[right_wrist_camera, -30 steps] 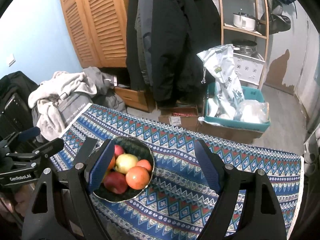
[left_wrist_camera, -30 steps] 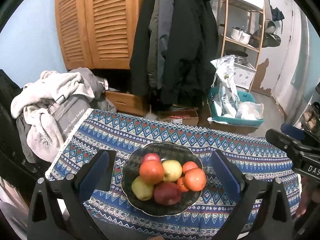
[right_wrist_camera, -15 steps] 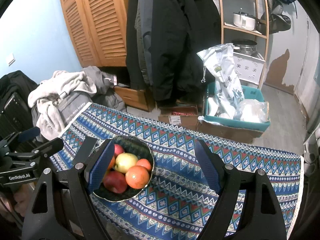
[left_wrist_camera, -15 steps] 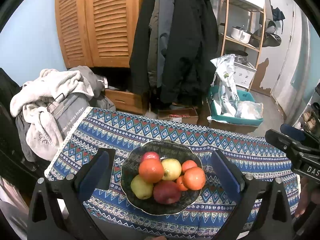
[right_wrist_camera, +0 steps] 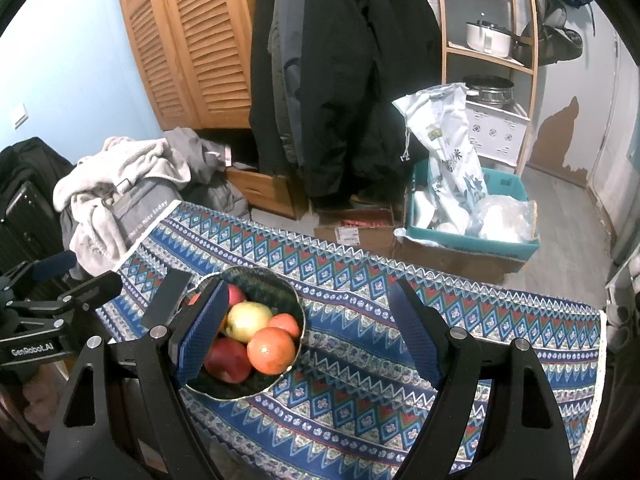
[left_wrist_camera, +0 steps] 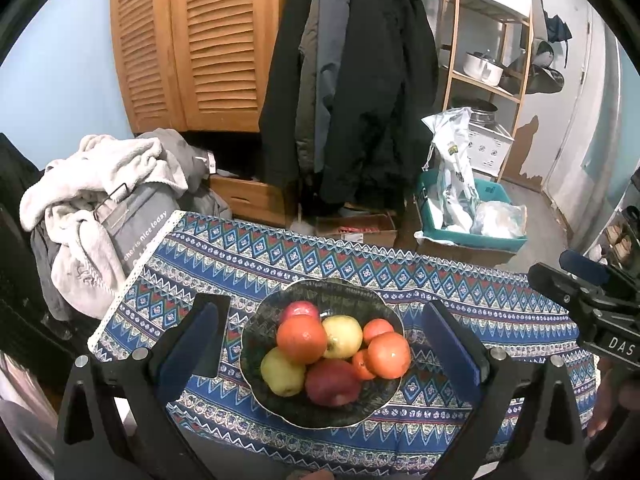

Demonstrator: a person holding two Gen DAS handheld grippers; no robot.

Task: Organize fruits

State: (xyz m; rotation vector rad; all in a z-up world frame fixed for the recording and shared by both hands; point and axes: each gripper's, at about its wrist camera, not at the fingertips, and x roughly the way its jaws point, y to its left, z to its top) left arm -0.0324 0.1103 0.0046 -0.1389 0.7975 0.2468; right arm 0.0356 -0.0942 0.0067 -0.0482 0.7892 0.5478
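Note:
A dark scalloped bowl [left_wrist_camera: 340, 294] stands on the patterned blue tablecloth [left_wrist_camera: 500, 312], full of fruit: oranges [left_wrist_camera: 301, 338], yellow apples [left_wrist_camera: 343, 336] and a red apple [left_wrist_camera: 331, 387]. My left gripper [left_wrist_camera: 320, 336] is open and empty, its fingers on either side of the bowl, above and in front of it. My right gripper [right_wrist_camera: 308, 330] is open and empty, to the right of the bowl [right_wrist_camera: 276, 280]; its left finger [right_wrist_camera: 200, 332] hides part of the fruit. An orange [right_wrist_camera: 271, 350] and a yellow apple [right_wrist_camera: 248, 320] show there.
The table's far edge faces hanging coats [left_wrist_camera: 352, 80], a wooden cupboard [left_wrist_camera: 192, 40] and a shelf [left_wrist_camera: 492, 40]. A pile of clothes [left_wrist_camera: 104, 200] lies off the left corner. A teal box with bags [left_wrist_camera: 468, 216] stands on the floor behind.
Both views have barely shifted; the bowl sits very slightly lower in the left wrist view. Both grippers stay open and empty.

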